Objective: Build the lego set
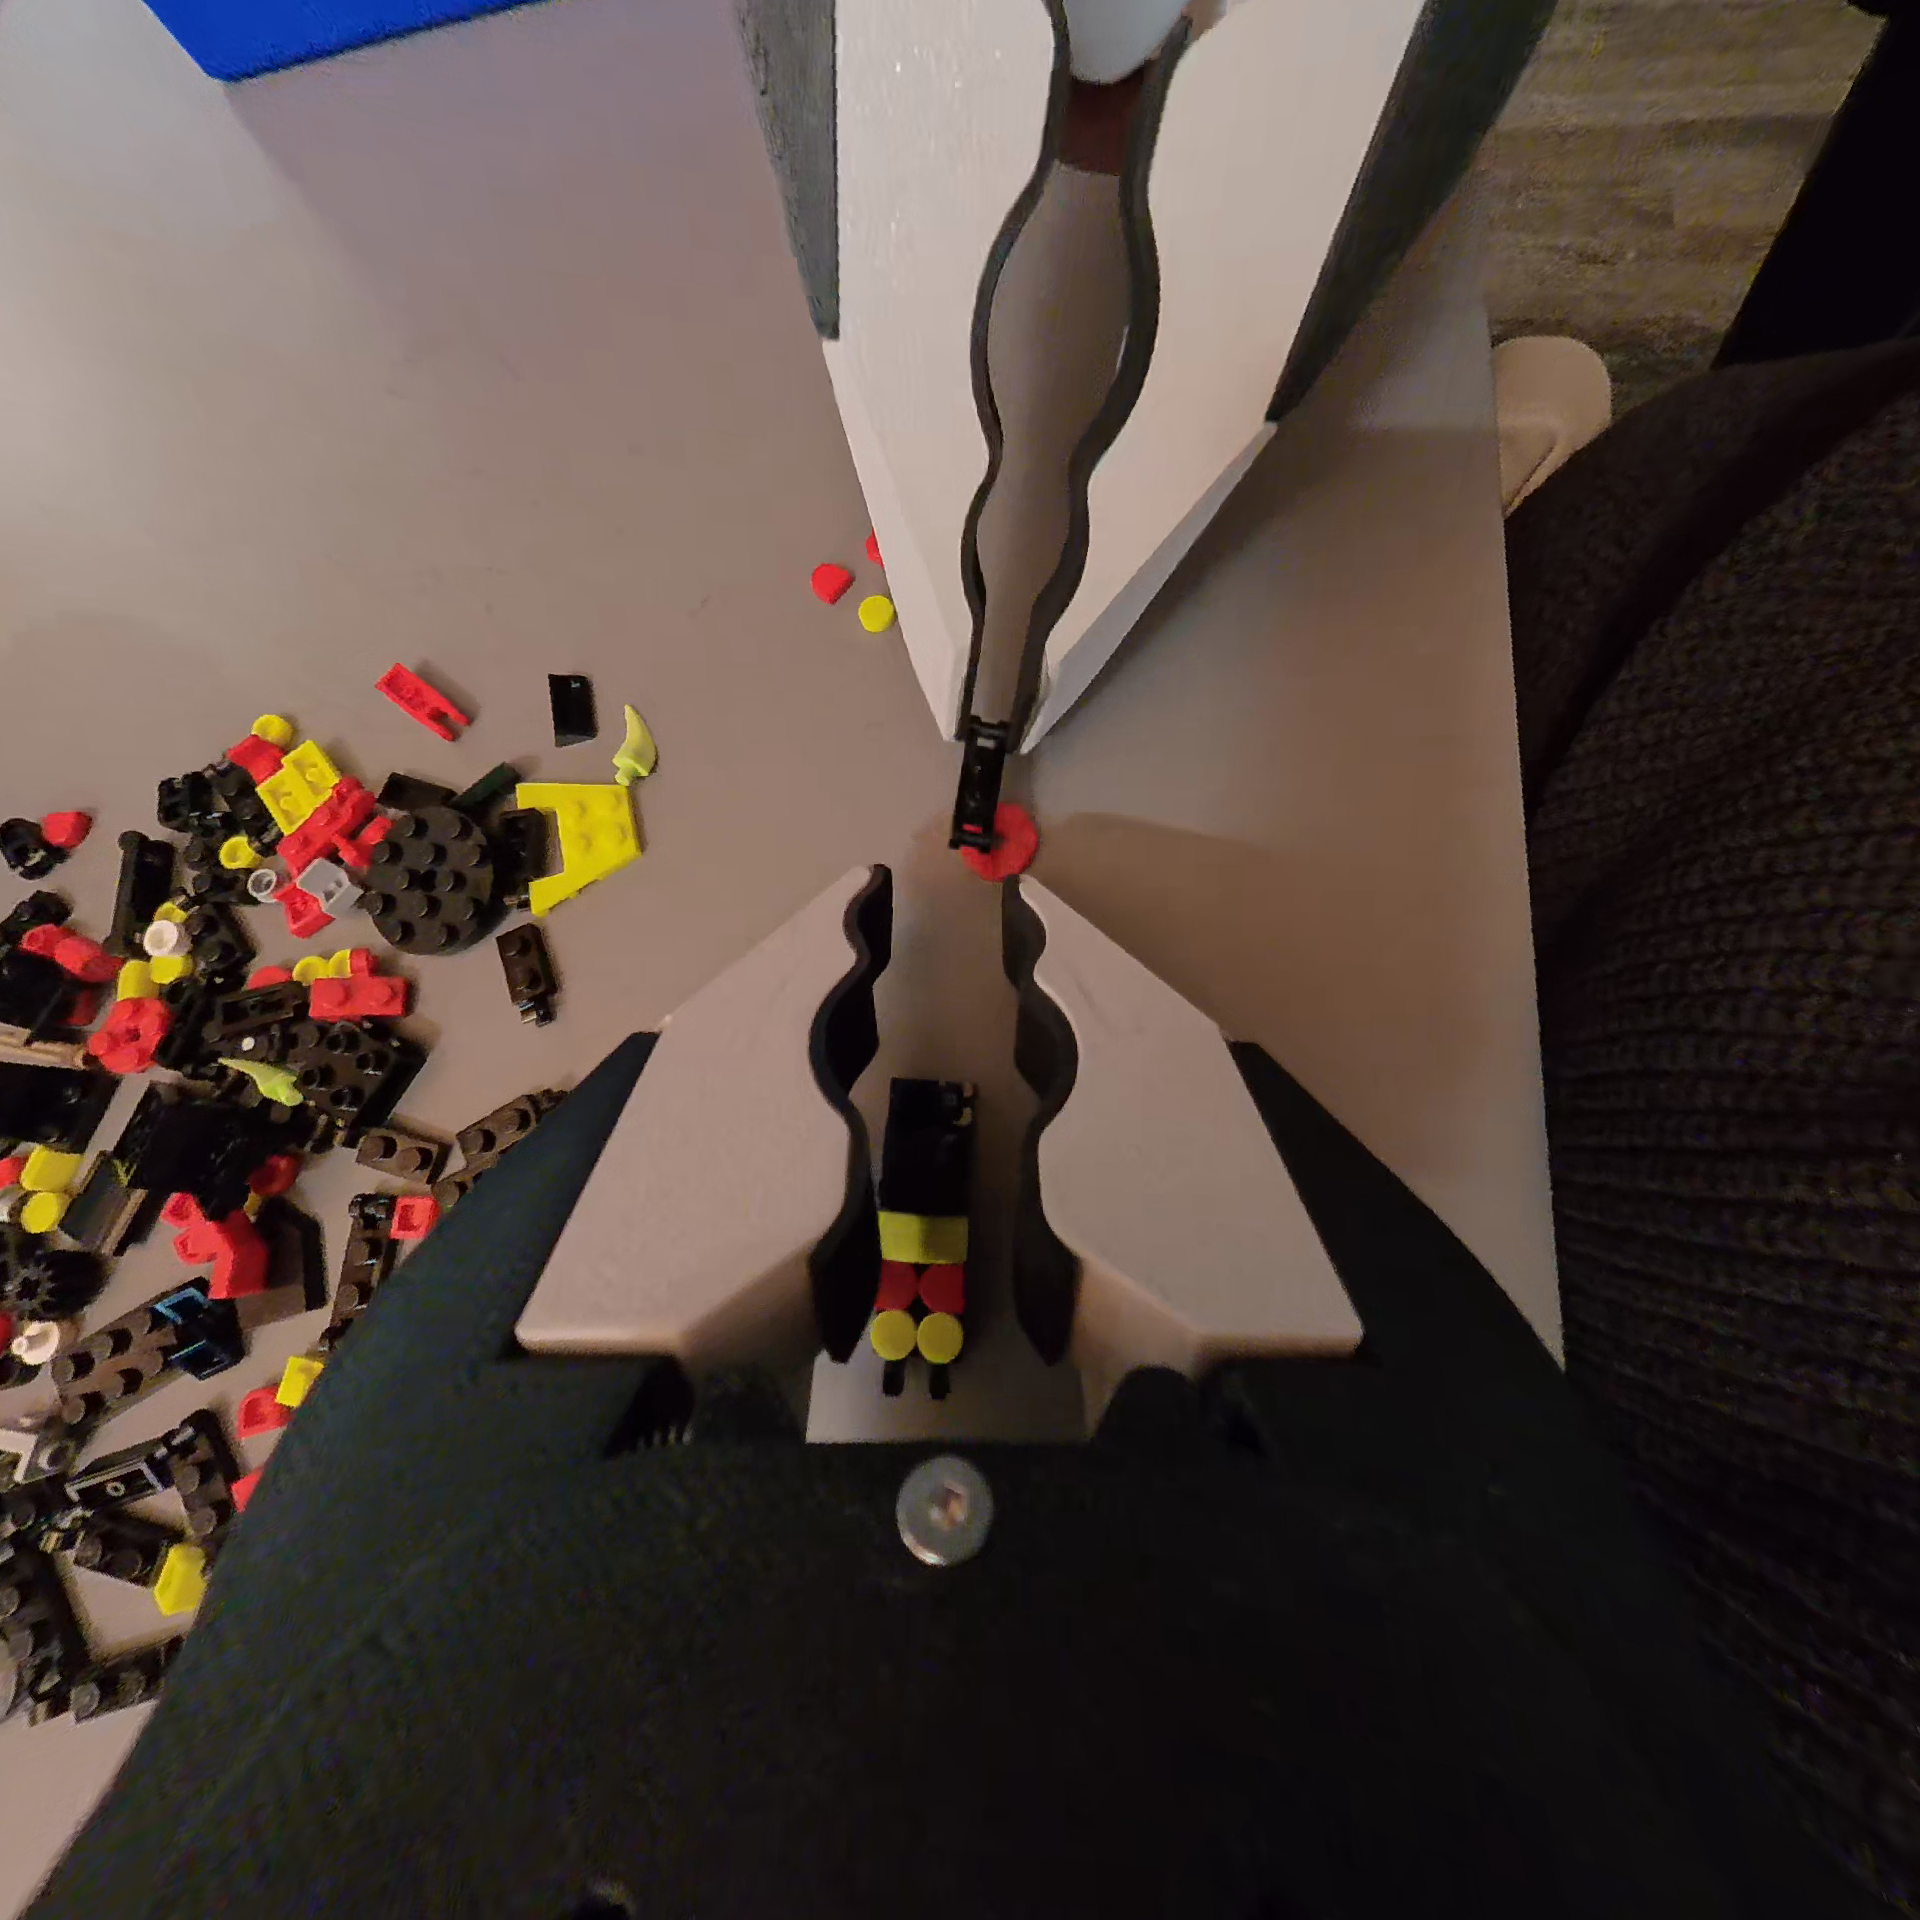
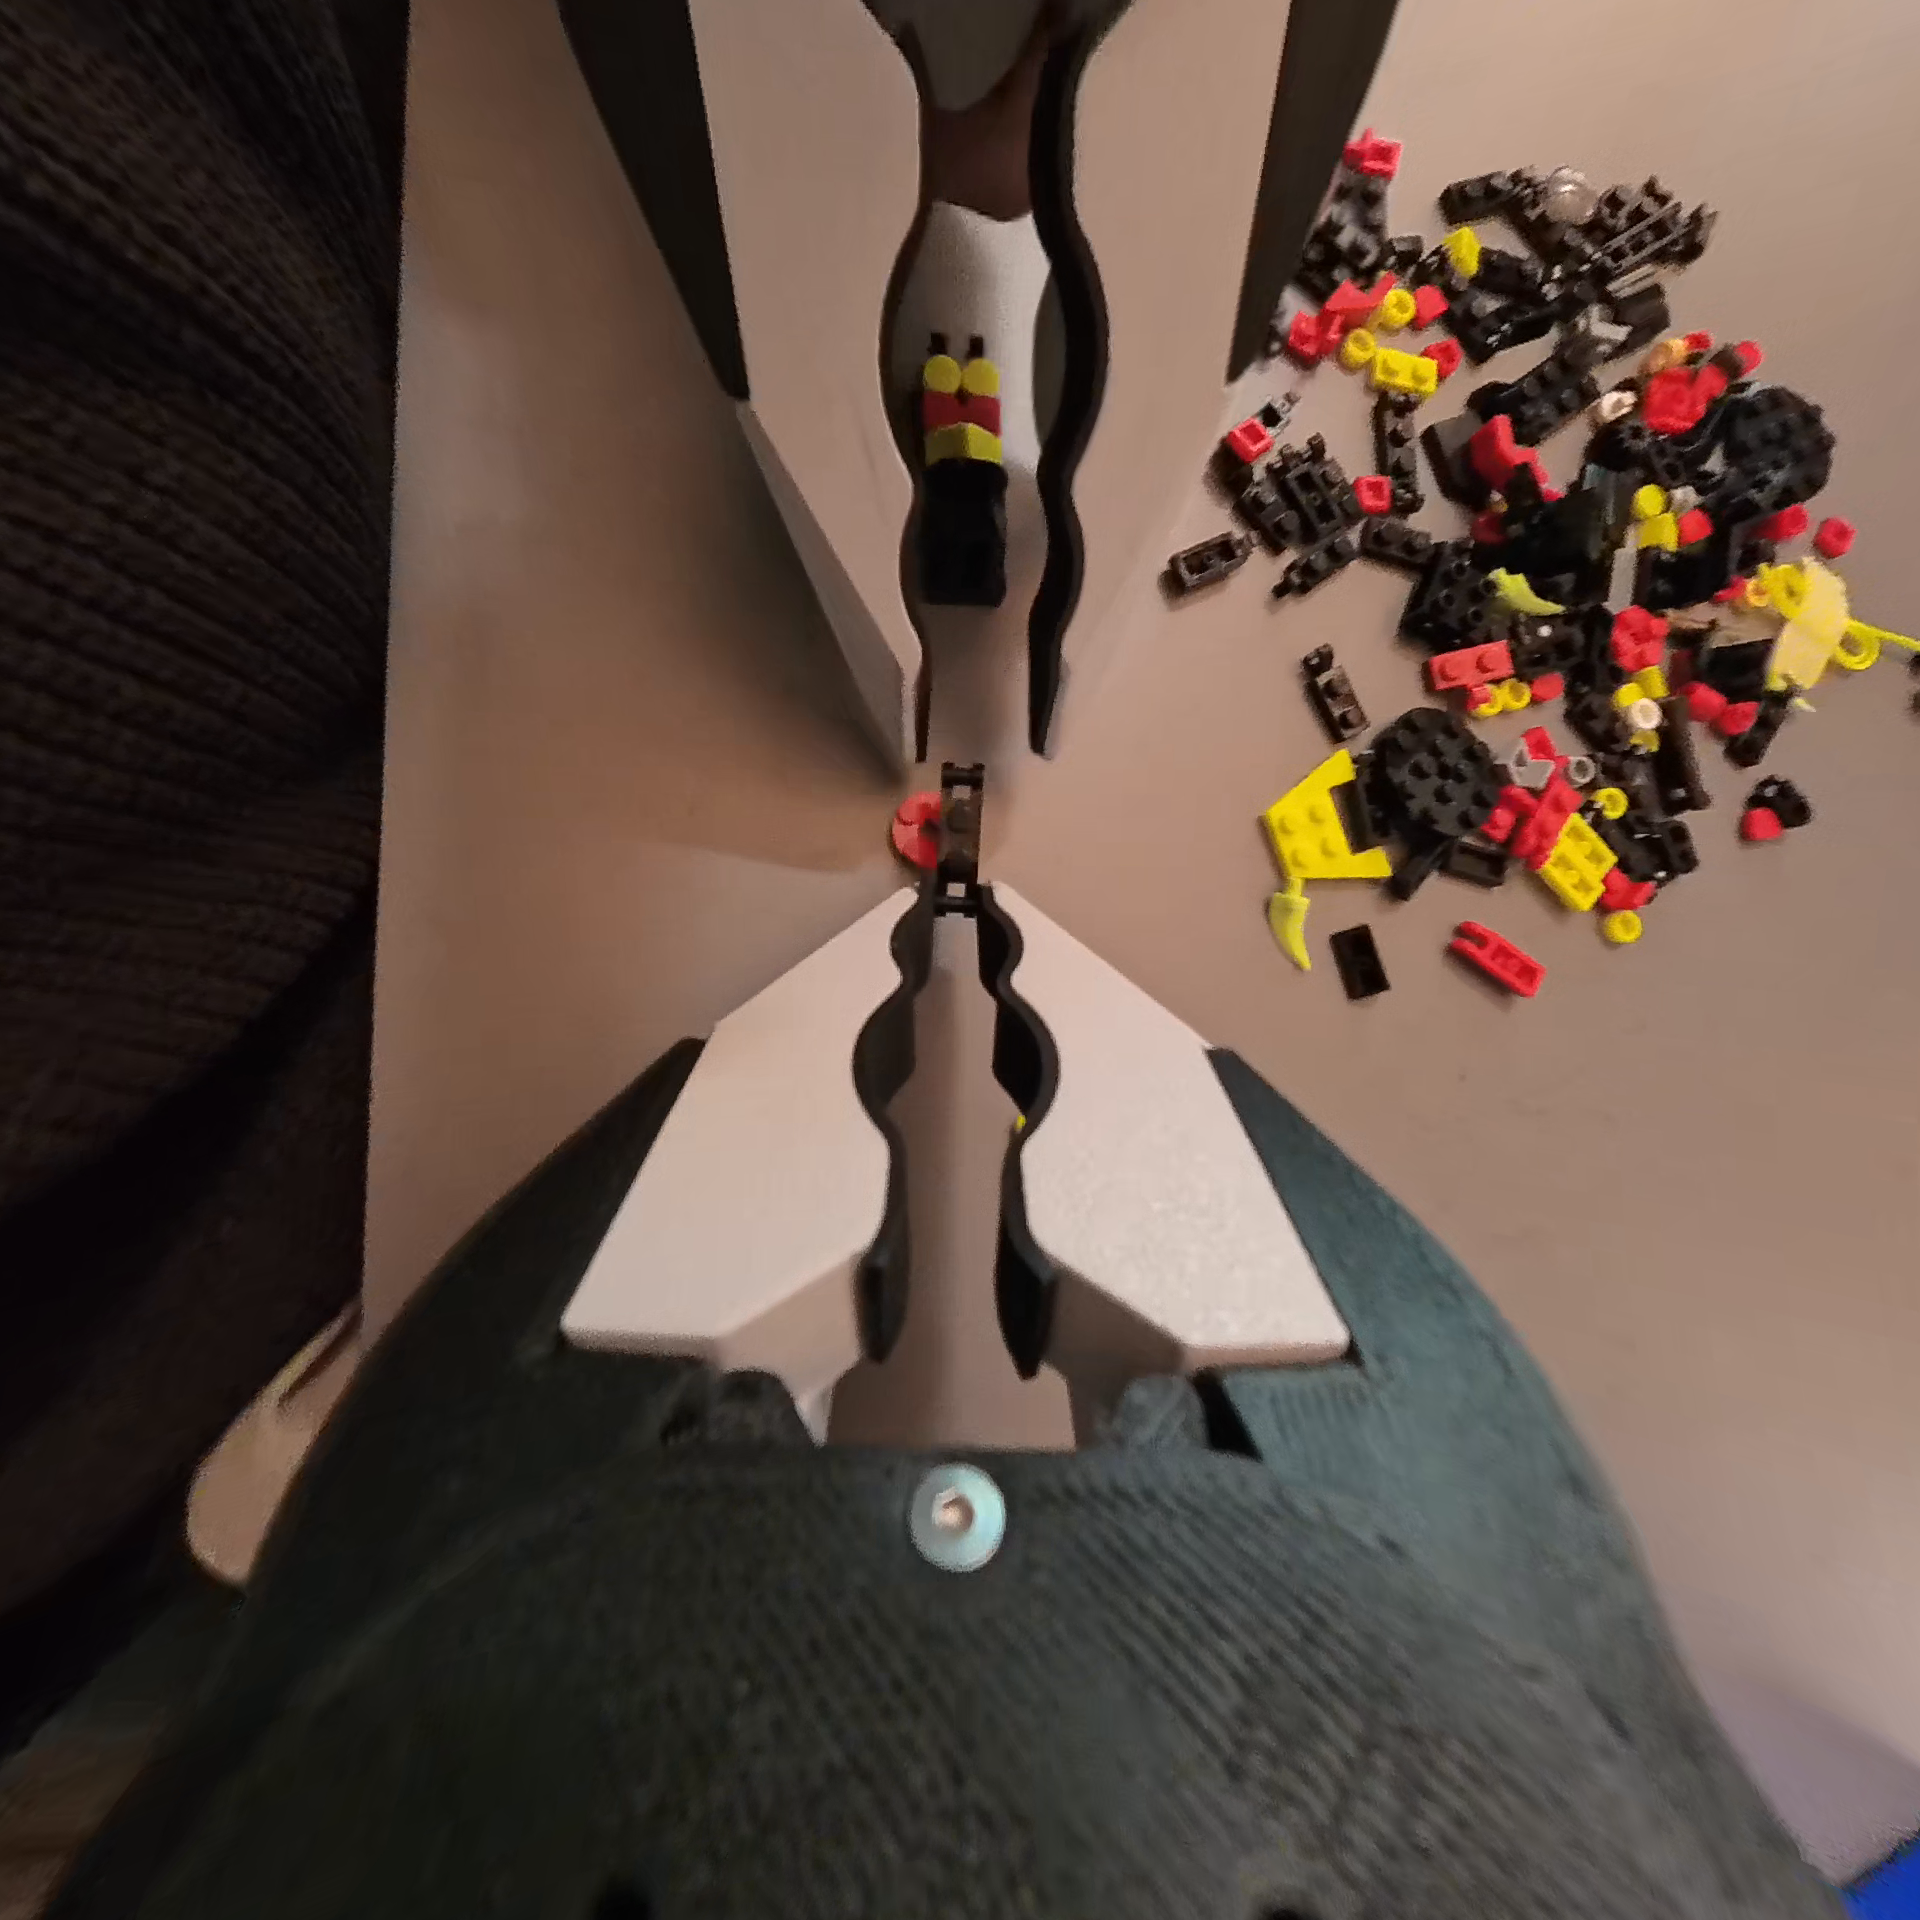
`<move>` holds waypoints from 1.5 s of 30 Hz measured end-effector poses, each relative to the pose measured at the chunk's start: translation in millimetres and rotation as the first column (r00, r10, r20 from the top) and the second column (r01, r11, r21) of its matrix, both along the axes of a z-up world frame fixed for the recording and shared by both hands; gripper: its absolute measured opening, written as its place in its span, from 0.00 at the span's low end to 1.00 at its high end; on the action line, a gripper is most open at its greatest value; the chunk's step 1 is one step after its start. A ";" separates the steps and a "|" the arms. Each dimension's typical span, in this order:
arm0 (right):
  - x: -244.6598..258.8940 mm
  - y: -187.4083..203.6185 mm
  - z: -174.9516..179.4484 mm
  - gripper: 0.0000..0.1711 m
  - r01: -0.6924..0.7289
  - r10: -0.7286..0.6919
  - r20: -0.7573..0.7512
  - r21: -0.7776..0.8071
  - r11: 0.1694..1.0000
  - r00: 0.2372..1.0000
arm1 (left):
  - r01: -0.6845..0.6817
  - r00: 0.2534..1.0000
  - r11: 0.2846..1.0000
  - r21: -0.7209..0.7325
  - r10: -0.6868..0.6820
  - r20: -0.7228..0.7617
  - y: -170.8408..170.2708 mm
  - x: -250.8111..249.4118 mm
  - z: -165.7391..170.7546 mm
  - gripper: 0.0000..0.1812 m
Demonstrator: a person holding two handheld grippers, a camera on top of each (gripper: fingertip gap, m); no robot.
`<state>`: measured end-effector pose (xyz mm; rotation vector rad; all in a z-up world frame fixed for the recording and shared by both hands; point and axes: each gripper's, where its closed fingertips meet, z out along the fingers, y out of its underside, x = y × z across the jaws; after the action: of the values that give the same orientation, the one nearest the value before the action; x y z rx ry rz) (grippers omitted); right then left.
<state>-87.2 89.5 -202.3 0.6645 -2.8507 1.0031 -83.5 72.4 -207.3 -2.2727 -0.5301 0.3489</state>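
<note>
Grey tabletop (image 1: pixel 468 436), dim warm light, someone in a dark knit sweater sitting right at the edge. Left hand-held gripper (image 1: pixel 940 894) is spread partway open, and a little striped build (image 1: pixel 923 1236) (black body, yellow and red bands, round yellow studs at the end) sits between its fingers further back. Can't tell if it's actually gripped or just lying on the tabletop there.

Right hand-held gripper (image 2: pixel 948 902) is nearly closed, pinching one end of a thin black clip piece (image 2: pixel 958 831) at its tips. The free end points at the left one's tips, with a red round piece (image 2: pixel 914 829) on the tabletop right beside or under it.

Biggest risk I'd guess: that clip is only held by its very end, so any push could twist it out or flick it off. The tips nearly meet, so they could bump or knock the red round piece.

Off to the side is the loose brick pile (image 1: pixel 208 1039), well apart, and two stray studs (image 1: pixel 852 597) beside the right gripper's finger.
</note>
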 end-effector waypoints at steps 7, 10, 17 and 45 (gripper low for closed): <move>-3.3 -1.6 -5.7 0.04 -0.042 0.031 0.136 0.079 0.996 0.990 | 0.020 0.999 1.000 -0.004 -0.020 -0.049 0.6 -0.6 2.9 0.09; 3.9 0.1 -4.2 0.04 -0.128 0.099 0.225 0.119 0.985 0.969 | 0.029 0.999 1.000 0.001 -0.029 -0.047 1.7 0.9 3.9 0.08; -1.9 -2.5 -8.4 0.04 -0.209 0.174 0.187 0.183 0.961 0.967 | 0.031 0.999 0.999 -0.012 -0.031 -0.022 0.4 2.3 0.0 0.06; 3.1 -5.7 -11.2 0.04 -0.251 0.212 0.198 0.195 0.948 0.957 | 0.058 0.998 0.998 -0.029 -0.058 -0.007 3.7 7.6 -2.7 0.04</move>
<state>-84.1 83.8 -213.5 1.0003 -3.1245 0.8138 -76.0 76.1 -210.0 -2.3087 -0.4563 0.3387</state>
